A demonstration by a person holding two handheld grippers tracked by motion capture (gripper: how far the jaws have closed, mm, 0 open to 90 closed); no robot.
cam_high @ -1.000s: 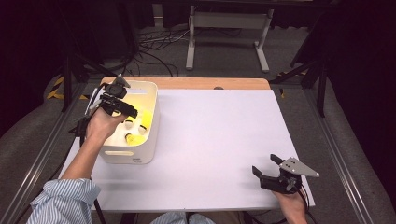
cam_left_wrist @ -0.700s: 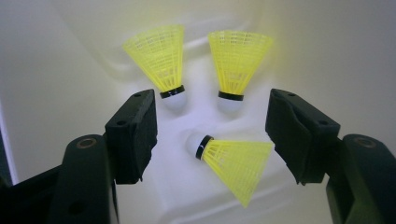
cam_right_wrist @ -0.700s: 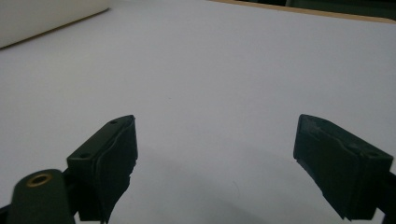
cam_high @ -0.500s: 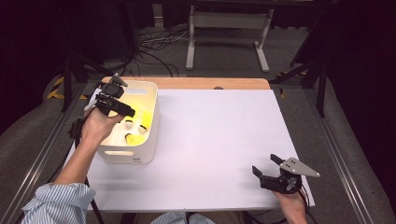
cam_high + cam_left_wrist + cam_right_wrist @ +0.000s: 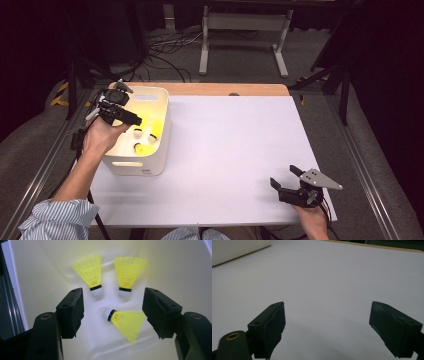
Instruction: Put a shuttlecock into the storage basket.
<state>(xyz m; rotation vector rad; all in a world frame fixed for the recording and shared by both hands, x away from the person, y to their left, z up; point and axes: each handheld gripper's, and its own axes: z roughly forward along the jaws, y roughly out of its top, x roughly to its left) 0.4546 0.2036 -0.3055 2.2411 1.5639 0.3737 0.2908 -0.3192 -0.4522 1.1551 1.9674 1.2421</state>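
The left gripper (image 5: 131, 120) hangs over the white bin (image 5: 159, 150) at the table's (image 5: 235, 150) far left, jaws spread and empty above three yellow shuttlecocks (image 5: 126, 323) lying on the bin floor. The right gripper (image 5: 284, 184) rests at the near right, jaws spread, holding nothing.

The high view looks forward and down over the whole white table (image 5: 230, 150). The left gripper view peers closely into the white bin (image 5: 175, 272), shared with the high view. The right gripper view skims low across the tabletop.
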